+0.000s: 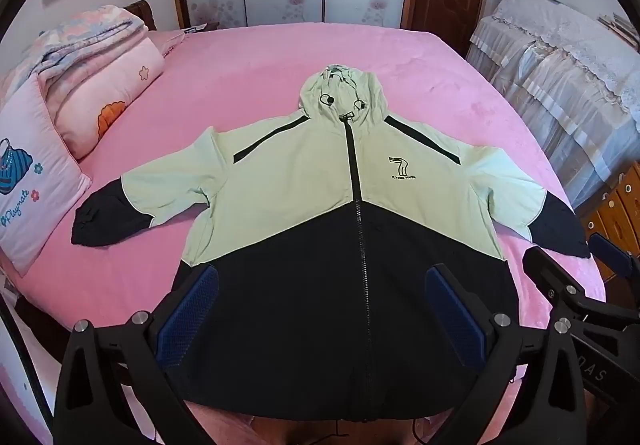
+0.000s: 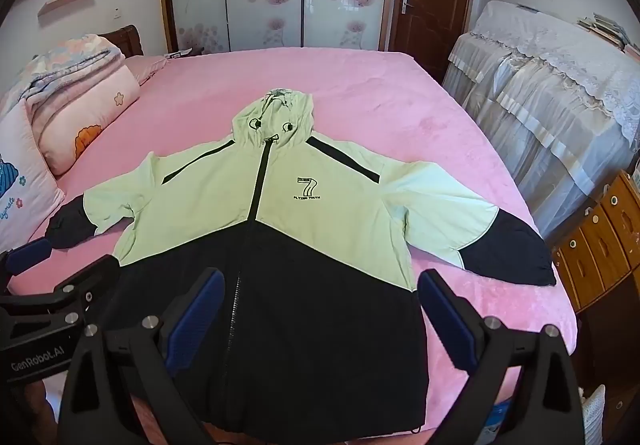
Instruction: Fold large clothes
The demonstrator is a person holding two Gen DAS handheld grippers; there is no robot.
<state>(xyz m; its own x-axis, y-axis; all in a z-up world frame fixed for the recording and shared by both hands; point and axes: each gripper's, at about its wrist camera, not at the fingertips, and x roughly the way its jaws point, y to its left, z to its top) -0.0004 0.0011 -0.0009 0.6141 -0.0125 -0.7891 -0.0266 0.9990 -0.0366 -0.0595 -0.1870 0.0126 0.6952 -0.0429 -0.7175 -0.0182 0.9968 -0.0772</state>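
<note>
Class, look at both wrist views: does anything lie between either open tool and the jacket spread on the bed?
Nothing visible does. The jacket lies flat and zipped on the pink bed. The left tool and right tool hang open above its dark hem. The folded quilt sits clear, beyond the sleeve.

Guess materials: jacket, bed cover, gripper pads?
Jacket: looks like thin woven synthetic, matte, with fine crinkles; exact fibre unclear.
Bed cover: plush fleece or velvet look, soft uneven sheen in the pile.
Left gripper pads: blue, probably rubber or textured plastic, with a fine grid pattern.
</note>
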